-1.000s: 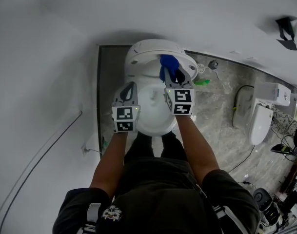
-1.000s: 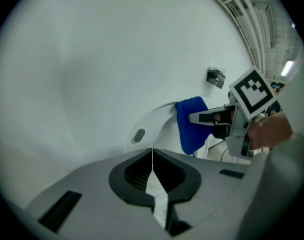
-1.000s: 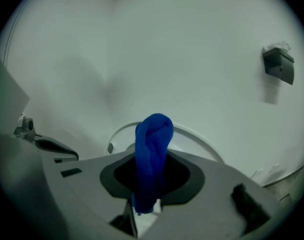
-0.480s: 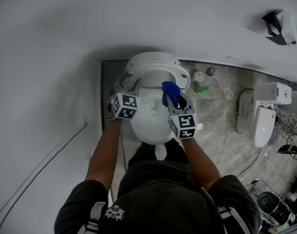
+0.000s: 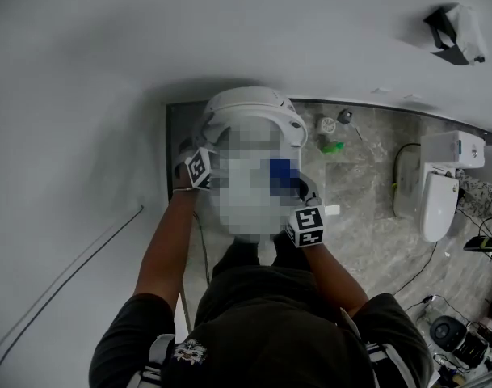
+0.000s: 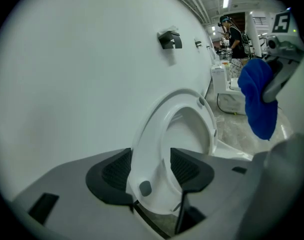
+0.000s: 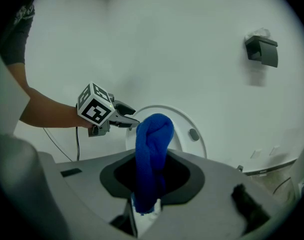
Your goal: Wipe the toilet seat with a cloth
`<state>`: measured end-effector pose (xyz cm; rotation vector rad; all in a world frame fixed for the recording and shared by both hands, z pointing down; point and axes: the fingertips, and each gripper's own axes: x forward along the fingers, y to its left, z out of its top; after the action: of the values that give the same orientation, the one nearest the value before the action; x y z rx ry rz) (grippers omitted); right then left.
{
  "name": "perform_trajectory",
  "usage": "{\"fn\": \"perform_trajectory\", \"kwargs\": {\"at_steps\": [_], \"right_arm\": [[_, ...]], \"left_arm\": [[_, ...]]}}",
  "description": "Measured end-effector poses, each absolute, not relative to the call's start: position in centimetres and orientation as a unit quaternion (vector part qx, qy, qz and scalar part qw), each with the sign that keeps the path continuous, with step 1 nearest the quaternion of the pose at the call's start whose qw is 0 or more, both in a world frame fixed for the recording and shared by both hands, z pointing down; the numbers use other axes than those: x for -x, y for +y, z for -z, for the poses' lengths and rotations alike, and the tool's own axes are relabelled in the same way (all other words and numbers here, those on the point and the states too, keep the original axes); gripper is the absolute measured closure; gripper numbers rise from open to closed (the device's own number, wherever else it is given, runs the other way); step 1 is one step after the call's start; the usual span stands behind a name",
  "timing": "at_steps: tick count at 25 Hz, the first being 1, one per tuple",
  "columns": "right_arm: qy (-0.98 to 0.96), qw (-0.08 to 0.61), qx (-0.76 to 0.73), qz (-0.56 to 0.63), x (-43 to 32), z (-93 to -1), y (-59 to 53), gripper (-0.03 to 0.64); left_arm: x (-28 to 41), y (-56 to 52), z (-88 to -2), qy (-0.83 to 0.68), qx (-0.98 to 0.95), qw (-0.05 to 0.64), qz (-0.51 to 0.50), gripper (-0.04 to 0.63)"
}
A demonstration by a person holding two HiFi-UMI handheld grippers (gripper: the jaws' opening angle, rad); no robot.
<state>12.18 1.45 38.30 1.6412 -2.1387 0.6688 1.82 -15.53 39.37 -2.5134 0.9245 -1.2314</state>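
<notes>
Left gripper [image 6: 151, 170]: jaws wide, just been opening, raised toilet seat [image 6: 147, 139] rim between them. Right gripper [image 7: 151, 176]: clamped on blue cloth [image 7: 152, 134].

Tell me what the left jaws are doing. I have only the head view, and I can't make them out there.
Observer: The left gripper has its jaws apart; they have just been opening. The rim of the raised toilet seat stands between the open pads.
Operator: And the cloth?
Observer: The blue cloth is pinched in the shut jaws of the right gripper and sticks up out of them, bunched.
Operator: Is it on the seat?
Observer: No. In the left gripper view it hangs in the air, with a gap showing between it and the seat.
</notes>
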Motion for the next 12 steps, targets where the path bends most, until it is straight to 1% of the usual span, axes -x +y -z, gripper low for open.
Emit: {"fn": "perform_trajectory", "kwargs": {"at_steps": [4, 12], "right_arm": [[-0.770, 0.168, -0.571, -0.230, -12.2, -37.2, 1.6, 0.522], [-0.795, 0.141, -0.554, -0.204, -12.4, -33.4, 3.3, 0.522]], "left_arm": [[-1.2, -13.9, -39.0, 0.306, 0.845, 0.096, 0.429, 0.360], [-0.3, -9.8, -38.4, 0.272, 0.855, 0.067, 0.437, 0.360]]}}
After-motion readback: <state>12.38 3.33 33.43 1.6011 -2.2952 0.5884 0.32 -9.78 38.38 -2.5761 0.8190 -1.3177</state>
